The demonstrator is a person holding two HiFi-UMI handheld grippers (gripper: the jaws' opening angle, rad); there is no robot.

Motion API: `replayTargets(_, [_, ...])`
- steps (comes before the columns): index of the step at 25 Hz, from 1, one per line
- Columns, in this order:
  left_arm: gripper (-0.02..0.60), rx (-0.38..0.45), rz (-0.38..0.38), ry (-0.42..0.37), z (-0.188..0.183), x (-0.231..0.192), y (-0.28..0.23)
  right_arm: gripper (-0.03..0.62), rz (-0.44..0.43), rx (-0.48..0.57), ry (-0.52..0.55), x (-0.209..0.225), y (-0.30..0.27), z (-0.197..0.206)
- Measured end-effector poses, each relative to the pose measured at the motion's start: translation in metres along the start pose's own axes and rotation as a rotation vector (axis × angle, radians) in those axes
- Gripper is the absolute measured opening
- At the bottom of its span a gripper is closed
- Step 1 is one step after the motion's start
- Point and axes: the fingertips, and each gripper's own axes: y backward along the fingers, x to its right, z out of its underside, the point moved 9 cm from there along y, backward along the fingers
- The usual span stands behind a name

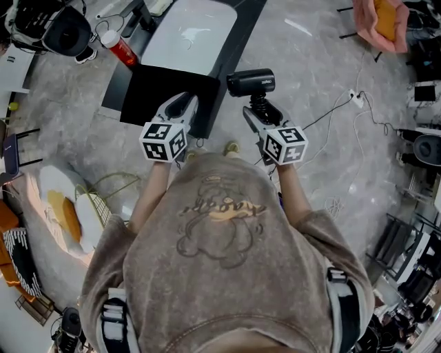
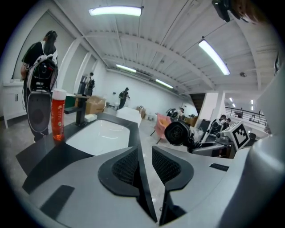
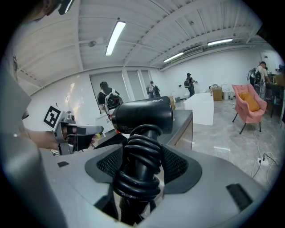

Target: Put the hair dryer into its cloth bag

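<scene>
A black hair dryer (image 1: pixel 251 82) stands upright in my right gripper (image 1: pixel 256 114), whose jaws are shut on its handle with the cord coiled round it. In the right gripper view the dryer's barrel (image 3: pixel 147 115) points left above the coiled cord, between the pads of that gripper (image 3: pixel 142 167). My left gripper (image 1: pixel 185 103) hovers over the near right corner of a flat black rectangle (image 1: pixel 165 96) on the table, possibly the cloth bag. Its jaws (image 2: pixel 144 162) stand a narrow gap apart with nothing between them. The left gripper view shows the dryer (image 2: pixel 177 132) off to the right.
A dark table with a white top (image 1: pixel 189 34) stretches ahead, with a red bottle (image 1: pixel 122 49) and a black tap on it. A pink chair (image 1: pixel 386 21) stands at the far right, a power strip with cables (image 1: pixel 355 98) lies on the floor, and people stand far off.
</scene>
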Motion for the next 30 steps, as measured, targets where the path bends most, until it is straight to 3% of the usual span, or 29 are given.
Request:
replayTargets(9, [0.178,-0.133,0.037,-0.021,0.025,0.0,-0.032,0.273,0.012,-0.003,-0.03,0.017,0.003,0.002])
replayTargets(20, [0.19,-0.36,0.047,-0.059,0.075,-0.005,-0.077,0.273,0.018,-0.006,-0.057,0.036,0.009,0.002])
replayTargets(30, [0.19,-0.497,-0.015,-0.146,0.107,-0.008,-0.103,0.273,0.022,-0.027,-0.064,0.05,0.006,0.006])
